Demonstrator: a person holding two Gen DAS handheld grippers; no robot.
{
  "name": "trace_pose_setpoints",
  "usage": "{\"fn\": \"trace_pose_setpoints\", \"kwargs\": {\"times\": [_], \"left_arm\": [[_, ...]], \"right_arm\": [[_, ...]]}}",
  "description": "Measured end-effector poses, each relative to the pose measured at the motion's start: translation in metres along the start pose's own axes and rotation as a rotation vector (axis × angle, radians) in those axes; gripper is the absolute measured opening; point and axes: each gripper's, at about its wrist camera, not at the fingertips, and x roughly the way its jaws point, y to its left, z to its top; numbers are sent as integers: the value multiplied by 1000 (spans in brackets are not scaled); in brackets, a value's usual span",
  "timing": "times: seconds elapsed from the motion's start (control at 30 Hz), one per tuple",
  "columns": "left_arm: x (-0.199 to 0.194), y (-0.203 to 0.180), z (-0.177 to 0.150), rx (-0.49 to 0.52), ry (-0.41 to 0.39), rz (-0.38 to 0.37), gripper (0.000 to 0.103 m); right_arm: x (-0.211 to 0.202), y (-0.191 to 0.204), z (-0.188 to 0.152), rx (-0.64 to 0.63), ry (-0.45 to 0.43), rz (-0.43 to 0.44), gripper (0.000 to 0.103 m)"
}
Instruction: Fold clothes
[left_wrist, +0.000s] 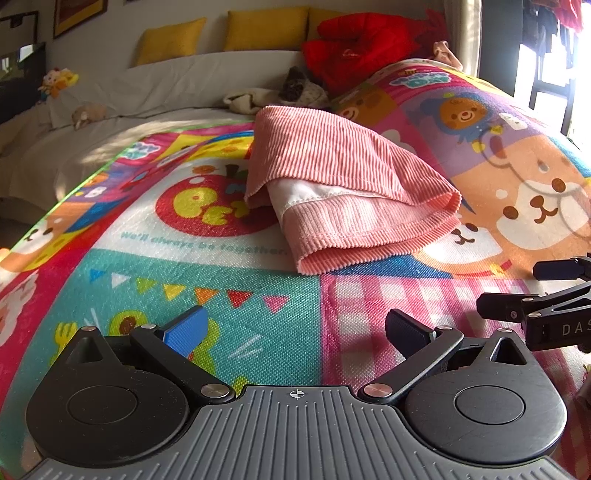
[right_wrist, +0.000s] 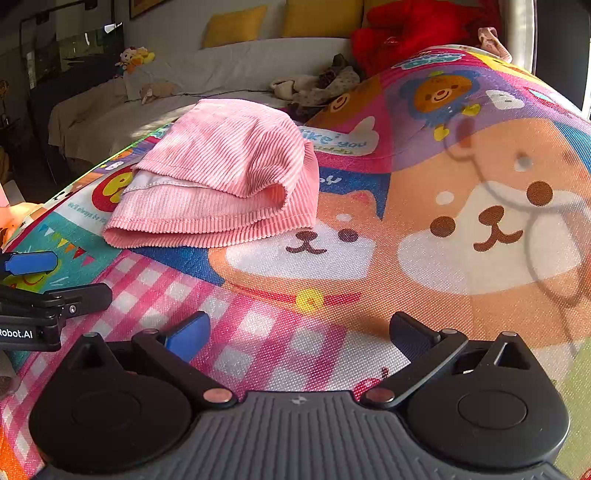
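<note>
A: Where is the pink garment (left_wrist: 343, 192) now?

B: It lies folded on the colourful mat (left_wrist: 207, 280), at the centre of the left view and upper left of the right view. The left gripper (left_wrist: 295, 332) and right gripper (right_wrist: 299, 332) both have fingers apart, holding nothing, near its front edge.

A: How to continue well?

B: I think the top layer bulges; press it flat, then align the edges.
</note>
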Motion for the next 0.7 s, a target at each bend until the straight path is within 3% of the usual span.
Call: {"fn": "trace_pose_setpoints", "kwargs": {"times": [0.7], "left_arm": [[0, 2, 0, -5, -3, -7, 103]], "right_arm": [[-1, 0, 0, -4, 6, 0, 103]]}}
